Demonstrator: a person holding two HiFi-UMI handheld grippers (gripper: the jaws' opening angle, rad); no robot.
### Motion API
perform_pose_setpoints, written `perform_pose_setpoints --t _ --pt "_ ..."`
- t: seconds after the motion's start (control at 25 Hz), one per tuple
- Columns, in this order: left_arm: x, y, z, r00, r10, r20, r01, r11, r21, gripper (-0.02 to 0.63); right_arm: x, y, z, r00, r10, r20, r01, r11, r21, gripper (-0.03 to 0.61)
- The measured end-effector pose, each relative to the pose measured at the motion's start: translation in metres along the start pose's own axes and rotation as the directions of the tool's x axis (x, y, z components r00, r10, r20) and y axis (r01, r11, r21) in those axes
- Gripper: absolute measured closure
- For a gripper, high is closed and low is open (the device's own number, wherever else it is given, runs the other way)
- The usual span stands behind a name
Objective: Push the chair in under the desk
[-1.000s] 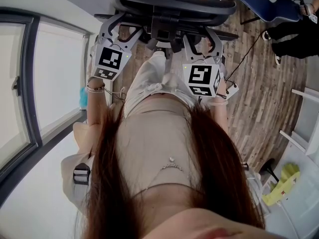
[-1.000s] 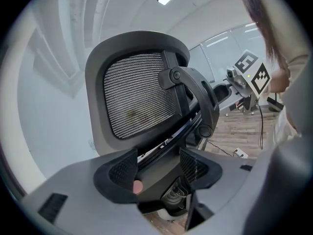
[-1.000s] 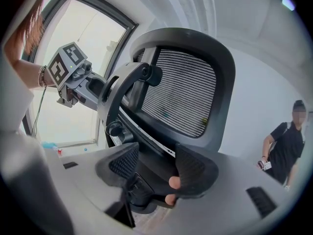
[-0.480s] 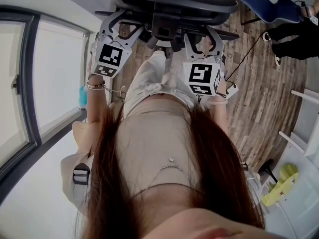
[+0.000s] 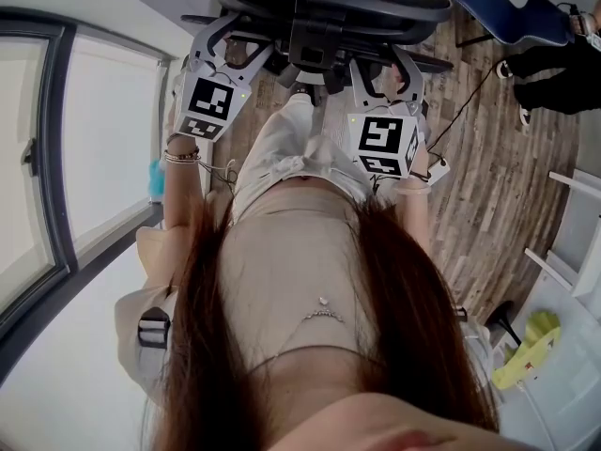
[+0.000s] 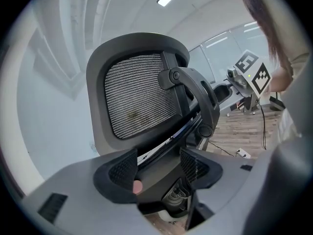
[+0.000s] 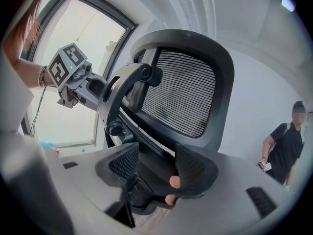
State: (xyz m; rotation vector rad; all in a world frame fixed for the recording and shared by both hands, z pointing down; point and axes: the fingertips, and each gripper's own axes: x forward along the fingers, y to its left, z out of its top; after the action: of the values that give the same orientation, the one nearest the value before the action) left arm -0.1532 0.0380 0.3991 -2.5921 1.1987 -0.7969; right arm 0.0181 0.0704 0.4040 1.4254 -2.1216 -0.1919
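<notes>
The black mesh-backed office chair [image 5: 324, 3] stands right in front of me at the top of the head view. My left gripper [image 5: 228, 50] and right gripper [image 5: 383, 71] are both held against the chair's back, side by side. In the left gripper view the mesh back [image 6: 139, 99] rises above the left gripper [image 6: 156, 168], whose jaws stand apart around the back's lower frame. The right gripper [image 7: 151, 168] likewise straddles the frame below the mesh [image 7: 178, 92], jaws apart. I cannot make out a desk in any view.
A dark-framed window [image 5: 56, 158] runs along the left. A blue chair [image 5: 498, 7] and a person's dark legs [image 5: 554, 59] are at the far right on the wooden floor [image 5: 488, 177]. White furniture [image 5: 573, 242] and a yellow cloth [image 5: 531, 346] lie at the right.
Both grippers and the chair have shifted a little forward, away from me, toward the top of the head view. The jaws look unchanged.
</notes>
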Motion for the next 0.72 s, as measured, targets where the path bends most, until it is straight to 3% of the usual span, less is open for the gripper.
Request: perform_pose_setpoints --t 0.72 --pt "0.018 0.015 0.003 1.000 0.006 0.009 -0.006 1.000 0.006 0.342 0.021 -0.012 0.004 1.000 -0.026 0.004 0.026 1.000 0.002 0.341"
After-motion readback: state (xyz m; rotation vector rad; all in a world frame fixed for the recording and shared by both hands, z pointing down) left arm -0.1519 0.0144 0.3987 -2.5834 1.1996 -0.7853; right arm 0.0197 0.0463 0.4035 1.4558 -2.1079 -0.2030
